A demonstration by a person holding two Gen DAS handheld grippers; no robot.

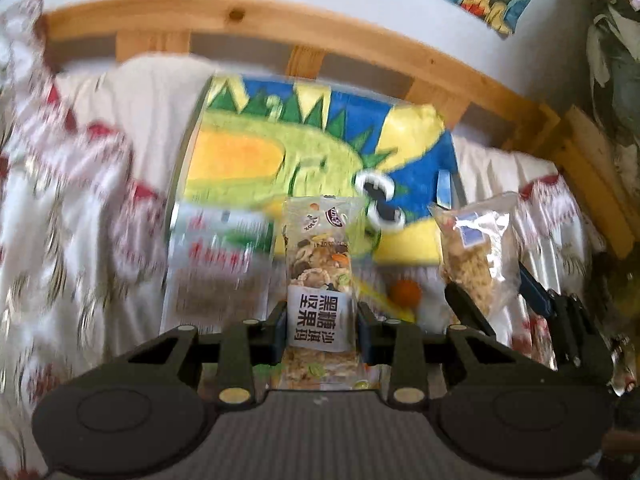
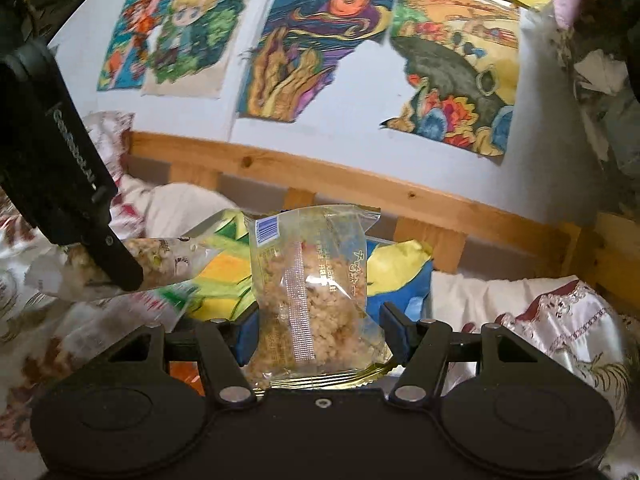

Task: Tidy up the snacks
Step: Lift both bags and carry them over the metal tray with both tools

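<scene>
Motion-blurred clear red-and-green printed snack packet (image 1: pixel 218 268), text unreadable; red-patterned white satin bedsheet (image 1: pixel 60 184) smeared at left.

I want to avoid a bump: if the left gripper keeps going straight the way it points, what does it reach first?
Probably the crocodile drawing lying on the bedding, straight beyond the nut bar that the left gripper holds. Depth is unclear; the wooden rail lies farther back.

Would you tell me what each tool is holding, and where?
Left tool grips the nut bar across its label; right tool grips the rice-crisp packet low down.
</scene>
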